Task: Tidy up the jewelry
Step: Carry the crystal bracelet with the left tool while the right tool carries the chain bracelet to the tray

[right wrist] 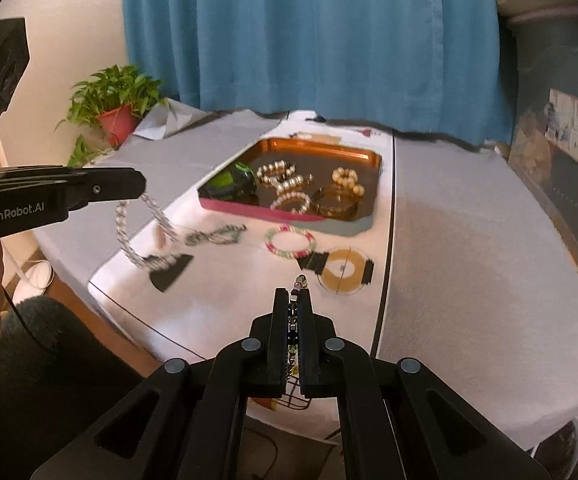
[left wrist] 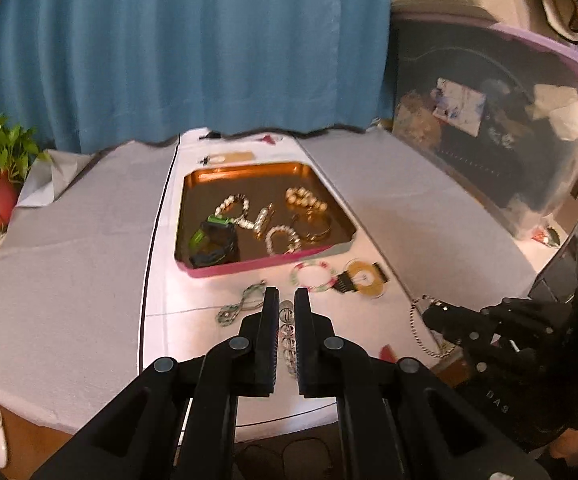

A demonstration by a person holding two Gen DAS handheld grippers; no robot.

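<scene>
Your left gripper fingers clamp a clear bead chain; your right gripper fingers pinch a dark beaded chain, both just before the tray.

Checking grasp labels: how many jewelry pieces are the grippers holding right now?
2. A clear bead strand hangs from the left gripper. A dark beaded chain is clamped in the right gripper. No other held piece shows.
</scene>
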